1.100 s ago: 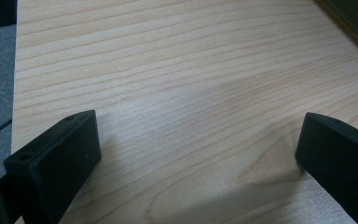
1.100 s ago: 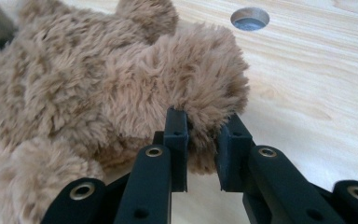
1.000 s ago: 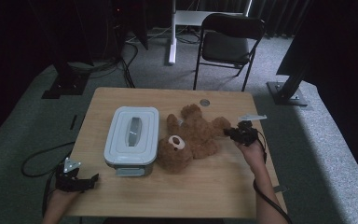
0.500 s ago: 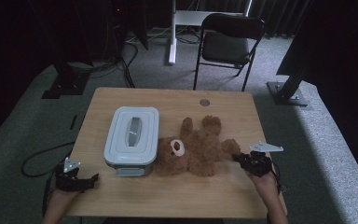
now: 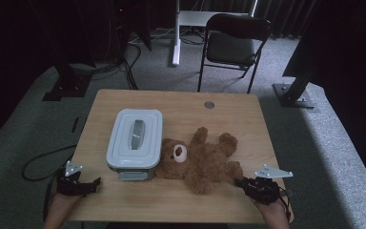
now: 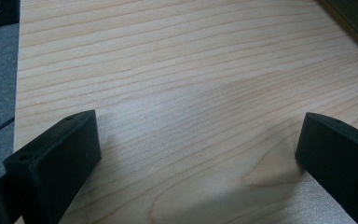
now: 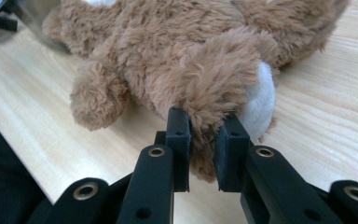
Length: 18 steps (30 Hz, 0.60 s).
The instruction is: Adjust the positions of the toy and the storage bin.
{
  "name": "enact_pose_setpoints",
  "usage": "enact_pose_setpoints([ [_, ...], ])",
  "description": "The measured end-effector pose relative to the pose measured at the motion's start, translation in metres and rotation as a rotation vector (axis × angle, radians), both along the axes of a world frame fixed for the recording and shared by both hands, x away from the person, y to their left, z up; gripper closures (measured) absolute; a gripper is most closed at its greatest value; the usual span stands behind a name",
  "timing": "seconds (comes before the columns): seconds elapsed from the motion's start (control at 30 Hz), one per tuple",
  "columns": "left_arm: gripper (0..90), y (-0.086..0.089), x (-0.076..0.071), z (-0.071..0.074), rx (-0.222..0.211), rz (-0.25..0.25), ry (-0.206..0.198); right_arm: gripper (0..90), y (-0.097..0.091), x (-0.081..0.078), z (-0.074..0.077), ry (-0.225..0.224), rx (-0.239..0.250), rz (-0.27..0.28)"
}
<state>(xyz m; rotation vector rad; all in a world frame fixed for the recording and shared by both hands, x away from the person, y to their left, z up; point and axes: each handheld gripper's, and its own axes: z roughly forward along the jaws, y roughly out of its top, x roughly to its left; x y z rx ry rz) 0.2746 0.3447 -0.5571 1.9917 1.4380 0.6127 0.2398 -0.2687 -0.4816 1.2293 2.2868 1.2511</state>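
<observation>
Right gripper (image 7: 201, 140) clamped on the teddy bear's (image 5: 202, 160) foot at its 4 o'clock: soft, light, compressible plush; limbs offer holds. Left gripper (image 5: 91, 183) open.

high view sits above the near edge of the table (image 5: 219, 102), facing forward and down, far enough to take in the floor and chair (image 5: 233, 45) beyond. left gripper view rides low, close over bare wood near the table's corner. right gripper view looks level at the teddy bear (image 7: 200, 60), very close; high view shares that bear (image 5: 202, 160).
</observation>
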Motion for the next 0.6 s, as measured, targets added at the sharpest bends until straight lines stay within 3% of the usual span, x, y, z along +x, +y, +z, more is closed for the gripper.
enact_pose_setpoints([
  [0.1,0.6,0.0,0.0,0.0,0.0,0.0,0.0,77.8,0.001,-0.007,0.0,-0.005,-0.013,0.001],
  [0.17,0.6,0.0,0.0,0.0,0.0,0.0,0.0,76.1,-0.002,-0.005,-0.002,-0.004,0.007,-0.014],
  [0.27,0.6,0.0,0.0,0.0,0.0,0.0,0.0,66.4,-0.005,0.001,0.001,-0.028,-0.021,-0.053],
  [0.33,0.6,0.0,0.0,0.0,0.0,0.0,0.0,55.1,-0.009,0.005,0.009,-0.053,-0.003,-0.061],
  [0.43,0.6,0.0,0.0,0.0,0.0,0.0,0.0,48.4,-0.014,0.01,0.023,-0.093,0.028,-0.08],
  [0.5,0.6,0.0,0.0,0.0,0.0,0.0,0.0,42.8,-0.017,0.024,0.044,-0.138,0.08,-0.075],
  [0.6,0.6,0.0,0.0,0.0,-0.002,0.002,0.0,40.6,-0.011,0.051,0.059,-0.142,0.101,-0.025],
])
